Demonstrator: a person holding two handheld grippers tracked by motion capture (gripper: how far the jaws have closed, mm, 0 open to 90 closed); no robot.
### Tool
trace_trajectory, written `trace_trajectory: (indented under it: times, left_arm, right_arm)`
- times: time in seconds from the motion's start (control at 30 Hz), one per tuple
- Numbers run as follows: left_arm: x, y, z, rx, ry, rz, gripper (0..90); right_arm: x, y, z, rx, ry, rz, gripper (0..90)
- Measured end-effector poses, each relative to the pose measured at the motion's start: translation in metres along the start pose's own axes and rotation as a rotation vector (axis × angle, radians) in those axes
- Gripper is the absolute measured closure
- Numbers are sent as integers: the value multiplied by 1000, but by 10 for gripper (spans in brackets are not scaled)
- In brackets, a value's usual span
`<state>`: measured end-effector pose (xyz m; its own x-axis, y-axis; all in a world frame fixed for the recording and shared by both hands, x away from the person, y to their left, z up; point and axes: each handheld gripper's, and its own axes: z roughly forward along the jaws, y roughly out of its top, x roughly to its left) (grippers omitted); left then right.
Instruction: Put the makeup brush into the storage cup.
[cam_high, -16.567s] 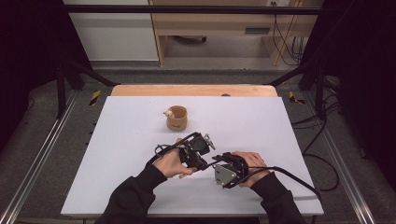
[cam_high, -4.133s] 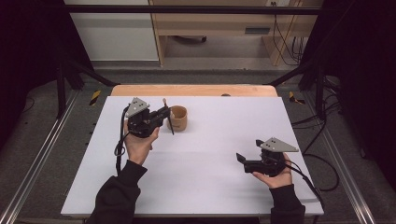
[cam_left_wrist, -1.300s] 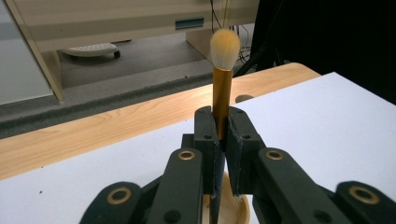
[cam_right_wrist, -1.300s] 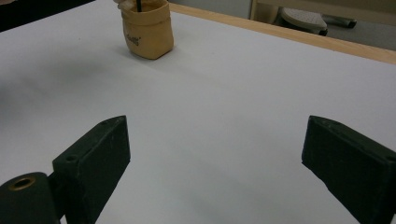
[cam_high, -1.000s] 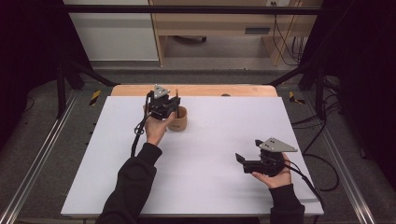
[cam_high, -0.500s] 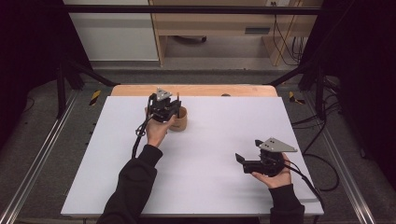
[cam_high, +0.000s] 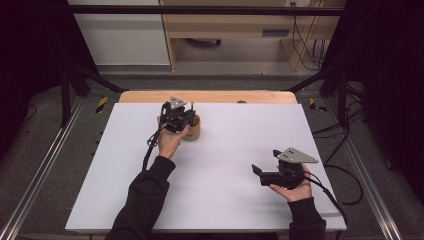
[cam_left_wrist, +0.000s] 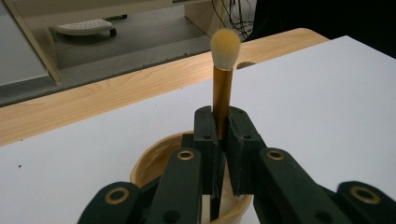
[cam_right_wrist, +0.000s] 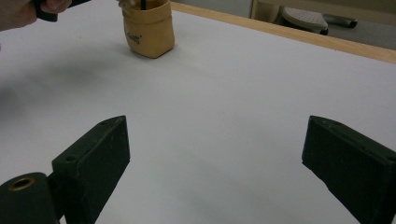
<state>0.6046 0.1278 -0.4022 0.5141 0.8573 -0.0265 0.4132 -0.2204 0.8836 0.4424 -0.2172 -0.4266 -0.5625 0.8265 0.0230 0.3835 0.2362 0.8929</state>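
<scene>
table (cam_high: 210, 200): big, white | cup (cam_right_wrist: 148, 29): tan, near the table's far edge | left gripper (cam_left_wrist: 222, 133): over the cup, squeezing the brush (cam_left_wrist: 223, 70), bristles up; lower straight, then let go | right gripper (cam_right_wrist: 215, 154): far from the cup, jaws wide, holding nothing

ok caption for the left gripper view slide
Left claw shut on an upright makeup brush above the tan cup.

The counter (cam_high: 225, 190) was matt white with a pale wood edge at 12 o'clock; the brush (cam_left_wrist: 223, 84) had a shiny gold metal ferrule, soft bristles; the fingers (cam_left_wrist: 205, 140) were matt black plastic
</scene>
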Motion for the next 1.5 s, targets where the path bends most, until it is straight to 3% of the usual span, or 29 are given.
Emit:
trace_trajectory:
  times: [0.43,0.83,1.2,1.5]
  left_arm:
    - [3,-2,-9,-18,3,-20,759]
    - [0,-8,-45,-63,-54,-30,625]
    - [-15,-32,-80,-80,-100,4,526]
    - [-18,-53,-105,-90,-104,5,435]
  right_arm:
    - [0,0,0,2,2,-3,77]
    - [-2,2,-5,-16,-6,0,75]
    - [-3,4,-9,-28,-13,8,72]
    - [-3,4,-10,-31,-17,5,70]
